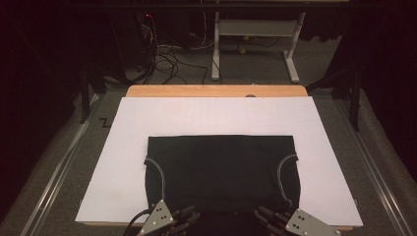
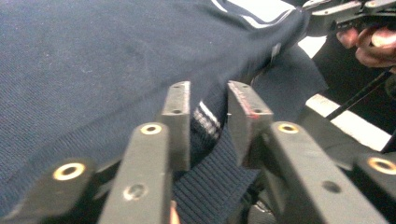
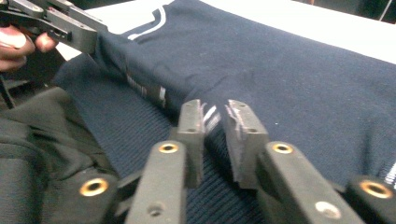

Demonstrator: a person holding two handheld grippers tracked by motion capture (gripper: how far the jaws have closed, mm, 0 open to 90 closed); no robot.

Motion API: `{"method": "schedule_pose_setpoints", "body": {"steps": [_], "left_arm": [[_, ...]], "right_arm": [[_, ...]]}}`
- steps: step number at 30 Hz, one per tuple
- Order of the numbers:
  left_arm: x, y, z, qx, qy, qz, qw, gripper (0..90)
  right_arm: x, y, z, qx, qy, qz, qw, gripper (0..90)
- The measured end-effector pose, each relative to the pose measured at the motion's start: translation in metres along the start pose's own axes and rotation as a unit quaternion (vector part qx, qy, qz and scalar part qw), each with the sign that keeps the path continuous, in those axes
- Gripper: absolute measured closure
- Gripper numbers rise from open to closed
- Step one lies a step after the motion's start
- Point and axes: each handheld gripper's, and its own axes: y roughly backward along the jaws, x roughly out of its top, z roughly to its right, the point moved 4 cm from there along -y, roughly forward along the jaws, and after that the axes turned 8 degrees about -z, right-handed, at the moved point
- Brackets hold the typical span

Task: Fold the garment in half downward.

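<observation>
On the white board covering the wooden table, a dark navy knit garment with white stripe trim lay folded flat, its near edge at the board's front. At that edge the left gripper and the right gripper sat side by side. Each one's jaws stood slightly apart, the ribbed, striped hem lying between them with gaps visible at the pads, gripped by neither.
</observation>
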Motion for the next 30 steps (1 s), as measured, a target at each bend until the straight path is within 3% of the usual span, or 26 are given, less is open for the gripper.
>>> {"method": "schedule_pose_setpoints", "body": {"steps": [8, 18, 24, 30], "left_arm": [[-0.001, 0.0, -0.009, 0.017, 0.009, 0.003, 0.9998, 54.5], [-0.004, -0.007, -0.035, 0.026, 0.023, -0.014, 0.9993, 43.2], [0.002, -0.002, -0.056, 0.08, 0.005, -0.005, 0.9967, 36.2], [0.002, 0.007, -0.079, 0.093, 0.017, -0.002, 0.9955, 25.8]], "right_arm": [[0.0, -0.001, 0.003, -0.005, -0.006, 0.002, 1.0, 67.0], [-0.004, -0.012, 0.017, -0.018, -0.028, -0.005, 0.9994, 53.5], [-0.004, -0.015, 0.029, -0.046, -0.038, 0.006, 0.9982, 40.3], [-0.003, -0.014, 0.048, -0.064, -0.061, 0.022, 0.9958, 29.9]]}}
